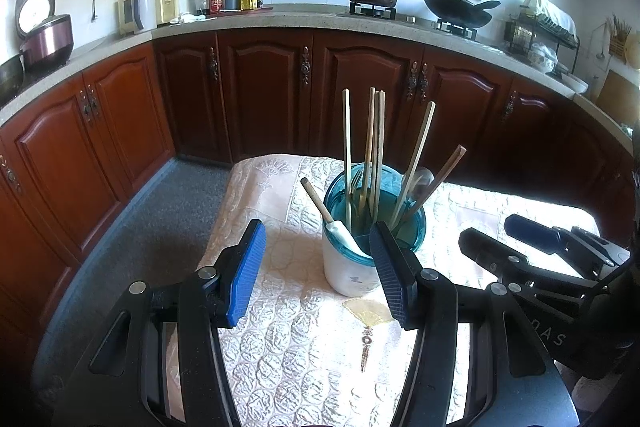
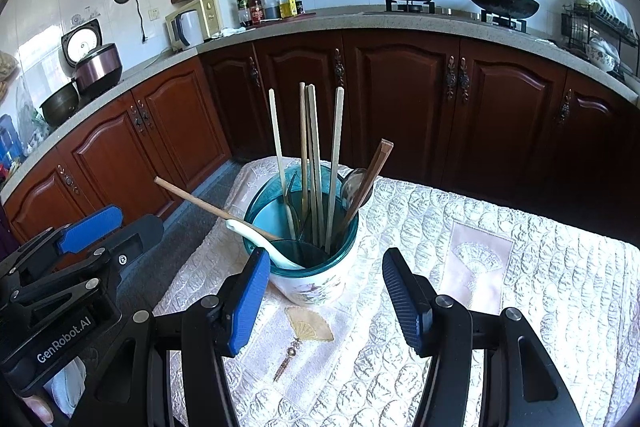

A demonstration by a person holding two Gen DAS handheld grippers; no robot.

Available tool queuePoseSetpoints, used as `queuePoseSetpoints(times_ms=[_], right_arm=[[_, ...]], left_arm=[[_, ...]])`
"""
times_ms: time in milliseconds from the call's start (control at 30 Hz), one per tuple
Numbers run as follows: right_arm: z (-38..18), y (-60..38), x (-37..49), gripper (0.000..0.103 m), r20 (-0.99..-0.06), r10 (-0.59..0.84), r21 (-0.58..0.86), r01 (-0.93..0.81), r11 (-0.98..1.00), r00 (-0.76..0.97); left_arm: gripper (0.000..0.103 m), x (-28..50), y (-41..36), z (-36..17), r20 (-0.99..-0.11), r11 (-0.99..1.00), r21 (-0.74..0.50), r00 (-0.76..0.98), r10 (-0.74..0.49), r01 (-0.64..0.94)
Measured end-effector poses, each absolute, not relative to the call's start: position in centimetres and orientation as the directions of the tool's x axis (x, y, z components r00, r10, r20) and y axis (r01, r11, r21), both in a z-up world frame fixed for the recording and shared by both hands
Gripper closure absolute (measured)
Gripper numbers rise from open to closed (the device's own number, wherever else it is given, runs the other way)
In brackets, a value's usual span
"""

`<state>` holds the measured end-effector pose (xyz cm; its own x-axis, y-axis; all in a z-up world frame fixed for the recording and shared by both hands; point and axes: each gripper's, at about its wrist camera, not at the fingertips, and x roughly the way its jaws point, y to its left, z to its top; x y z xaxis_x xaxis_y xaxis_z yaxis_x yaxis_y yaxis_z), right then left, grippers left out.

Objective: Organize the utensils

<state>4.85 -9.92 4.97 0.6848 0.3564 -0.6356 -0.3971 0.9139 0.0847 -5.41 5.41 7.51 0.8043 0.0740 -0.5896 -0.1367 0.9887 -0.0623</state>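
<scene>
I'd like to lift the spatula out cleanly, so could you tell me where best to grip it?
Grip the spatula by its bare wooden handle, coming from the left. It leans out over the holder's rim, clear of the upright chopsticks.

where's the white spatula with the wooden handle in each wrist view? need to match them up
Left wrist: spatula just left of centre, blade in the utensil holder, handle leaning up-left over the teal rim.
Right wrist: spatula left of centre, handle leaning far up-left out of the utensil holder.
Shared landmark: the fan motif on the tablecloth, just in front of the holder.
</scene>
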Motion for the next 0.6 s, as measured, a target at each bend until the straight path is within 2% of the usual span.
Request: queuePoseSetpoints(times_ms=[600], right_arm=[[4.41, -9.66, 5.37, 0.047, -0.647, 0.355, 0.085, -0.399, 0.913, 0.675]], left_arm=[[0.049, -5.24, 5.26, 7.08, -0.598, 0.989, -0.06, 0.798, 0.075, -0.139]])
